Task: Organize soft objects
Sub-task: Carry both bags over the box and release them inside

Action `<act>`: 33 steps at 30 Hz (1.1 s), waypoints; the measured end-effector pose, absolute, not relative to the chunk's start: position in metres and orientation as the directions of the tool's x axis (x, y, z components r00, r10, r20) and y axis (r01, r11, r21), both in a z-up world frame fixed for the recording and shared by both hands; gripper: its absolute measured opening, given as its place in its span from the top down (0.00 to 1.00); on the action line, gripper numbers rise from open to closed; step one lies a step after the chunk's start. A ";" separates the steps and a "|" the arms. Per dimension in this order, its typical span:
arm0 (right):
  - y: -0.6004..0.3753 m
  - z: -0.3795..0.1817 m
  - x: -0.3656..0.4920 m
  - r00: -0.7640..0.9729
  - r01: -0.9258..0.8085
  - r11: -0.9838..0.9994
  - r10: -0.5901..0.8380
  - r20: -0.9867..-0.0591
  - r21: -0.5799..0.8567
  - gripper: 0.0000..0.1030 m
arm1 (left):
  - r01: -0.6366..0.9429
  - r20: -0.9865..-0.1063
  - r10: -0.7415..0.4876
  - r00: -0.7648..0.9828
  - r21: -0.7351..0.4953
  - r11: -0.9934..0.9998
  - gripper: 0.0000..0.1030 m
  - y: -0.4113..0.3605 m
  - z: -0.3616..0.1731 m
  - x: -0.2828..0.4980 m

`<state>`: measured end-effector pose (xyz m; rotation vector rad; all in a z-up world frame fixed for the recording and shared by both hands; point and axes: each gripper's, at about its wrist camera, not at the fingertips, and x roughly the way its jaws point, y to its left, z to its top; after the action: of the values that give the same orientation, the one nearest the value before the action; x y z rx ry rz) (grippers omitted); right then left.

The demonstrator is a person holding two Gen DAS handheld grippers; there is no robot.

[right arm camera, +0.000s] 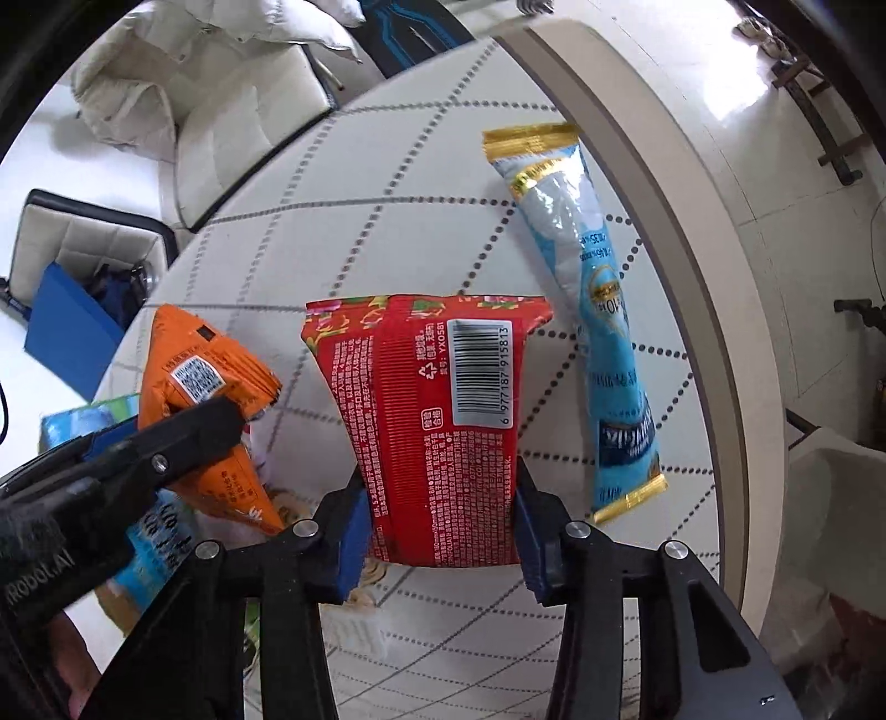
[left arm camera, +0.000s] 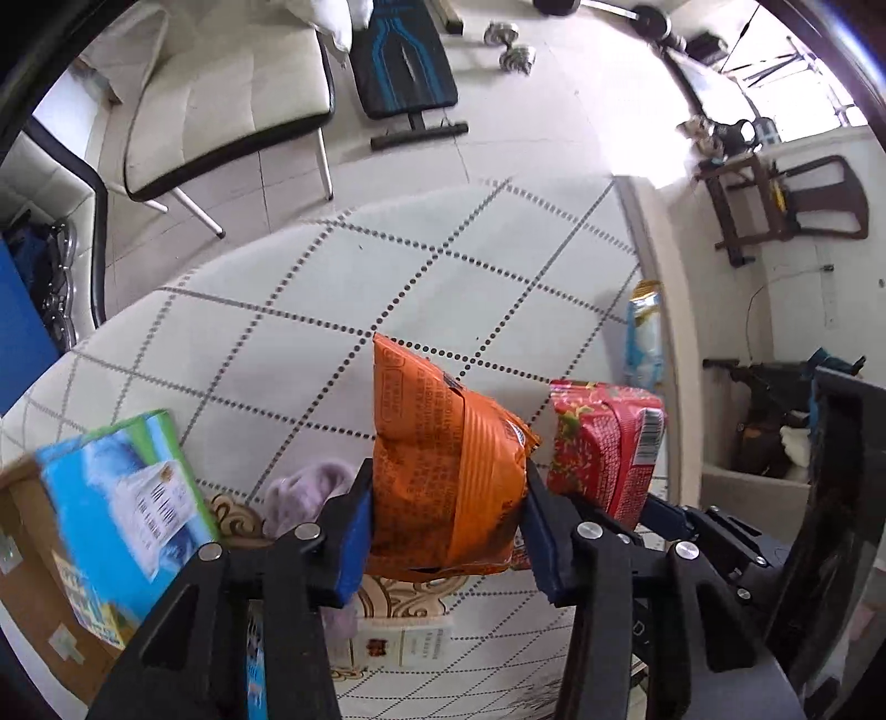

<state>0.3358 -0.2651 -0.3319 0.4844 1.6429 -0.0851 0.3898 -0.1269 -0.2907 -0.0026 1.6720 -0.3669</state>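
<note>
My left gripper [left arm camera: 446, 498] is shut on an orange snack packet [left arm camera: 443, 454] and holds it above the table. My right gripper [right arm camera: 440, 507] is shut on a red snack packet [right arm camera: 437, 410], barcode side up, also lifted. Each packet shows in the other view: the red one [left arm camera: 603, 443] to the right of the orange one, the orange one [right arm camera: 205, 387] at the left with the left gripper's finger [right arm camera: 166, 448] across it. A long blue and gold packet [right arm camera: 592, 310] lies flat on the table to the right. A lilac soft cloth [left arm camera: 310, 487] lies under the left gripper.
The round table [left arm camera: 387, 277] has a white cloth with dotted diamond lines. A blue and green packet [left arm camera: 122, 509] leans in a cardboard box [left arm camera: 33, 581] at the left. A patterned flat box [left arm camera: 404, 620] lies under the grippers. Chairs [left arm camera: 221, 99] and dumbbells [left arm camera: 509, 47] stand beyond.
</note>
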 end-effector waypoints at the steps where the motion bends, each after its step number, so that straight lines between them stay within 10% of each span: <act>1: -0.259 -0.319 0.333 -0.036 0.342 0.908 0.269 -0.962 0.241 0.54 | 0.198 -0.968 -0.225 -0.113 -0.244 0.949 0.57 -0.119 -0.277 0.385; 16: -0.094 -0.167 0.276 0.072 0.039 0.915 0.397 -0.915 0.401 0.54 | 0.008 -0.957 -0.219 0.190 -0.222 0.975 0.57 0.081 -0.139 0.288; 33: 0.043 -0.275 0.265 -0.122 0.020 0.974 0.228 -0.966 0.227 0.54 | -0.204 -0.992 -0.125 0.032 -0.129 0.970 0.57 0.252 -0.260 0.310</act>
<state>0.2653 0.0433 -0.2749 0.1879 1.6875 0.1792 0.3103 0.2525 -0.2603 -0.2627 1.5429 0.0615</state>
